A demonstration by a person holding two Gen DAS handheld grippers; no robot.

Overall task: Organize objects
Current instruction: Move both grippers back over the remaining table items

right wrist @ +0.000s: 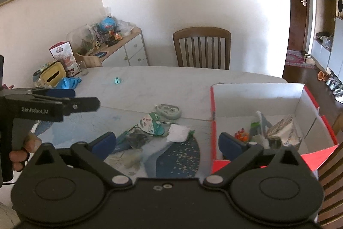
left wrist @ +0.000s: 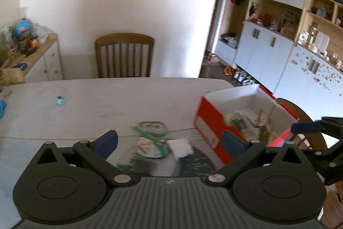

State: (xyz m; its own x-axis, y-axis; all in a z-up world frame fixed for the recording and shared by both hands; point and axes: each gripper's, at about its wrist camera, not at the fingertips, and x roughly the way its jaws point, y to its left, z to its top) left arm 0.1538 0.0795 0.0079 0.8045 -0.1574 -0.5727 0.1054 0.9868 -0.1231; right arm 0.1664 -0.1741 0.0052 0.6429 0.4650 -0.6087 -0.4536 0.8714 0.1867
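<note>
Now: both grippers empty, fingers apart, above the clutter.
Left gripper [left wrist: 169, 141] over the green packet [right wrist: 151, 121] on the counter [right wrist: 171, 83]; right gripper [right wrist: 167, 142] likewise unloaded. Red box [right wrist: 257, 91] just right, partly filled. Best to descend straight, close across packet's narrow side. Open counter beyond; watch box's near wall.

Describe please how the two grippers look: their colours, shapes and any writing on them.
Both are matte black plastic. The right gripper has two round discs, angled link arms with silver pivot pins, and blue pads. The left gripper is built the same, with a ribbed grey body. In the right wrist view its side reads "GenRobot.AI" in pale letters.
</note>
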